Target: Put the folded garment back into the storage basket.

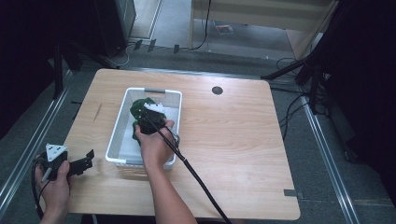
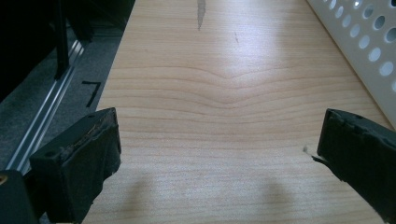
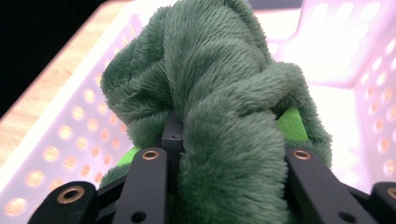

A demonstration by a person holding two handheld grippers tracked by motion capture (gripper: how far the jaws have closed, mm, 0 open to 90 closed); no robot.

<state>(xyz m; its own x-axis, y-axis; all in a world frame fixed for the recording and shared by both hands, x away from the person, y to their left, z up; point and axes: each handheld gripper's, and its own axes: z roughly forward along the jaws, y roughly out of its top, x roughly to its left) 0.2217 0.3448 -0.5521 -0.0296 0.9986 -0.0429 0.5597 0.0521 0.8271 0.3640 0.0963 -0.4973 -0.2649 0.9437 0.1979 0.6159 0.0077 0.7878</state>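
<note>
A dark green plush toy (image 1: 138,108) with a lime patch (image 3: 293,126) hangs inside a white perforated basket (image 1: 154,90) at the table's centre left. My right gripper (image 1: 146,116) reaches into the basket and is shut on the plush. In the right gripper view the fur (image 3: 219,93) bulges between the two black jaws, with the basket wall (image 3: 70,126) behind it. My left gripper (image 1: 88,159) rests low over the table's near left corner, beside the basket. Its jaws stand wide apart in the left gripper view, left gripper (image 2: 219,154), with bare wood between them.
The wooden table (image 1: 233,140) has a round cable hole (image 1: 217,90) at the back. The basket's side (image 2: 369,42) lies just right of my left gripper. A metal floor rail (image 2: 42,126) runs along the table's left edge. Dark stands and cables (image 1: 299,74) sit at the right.
</note>
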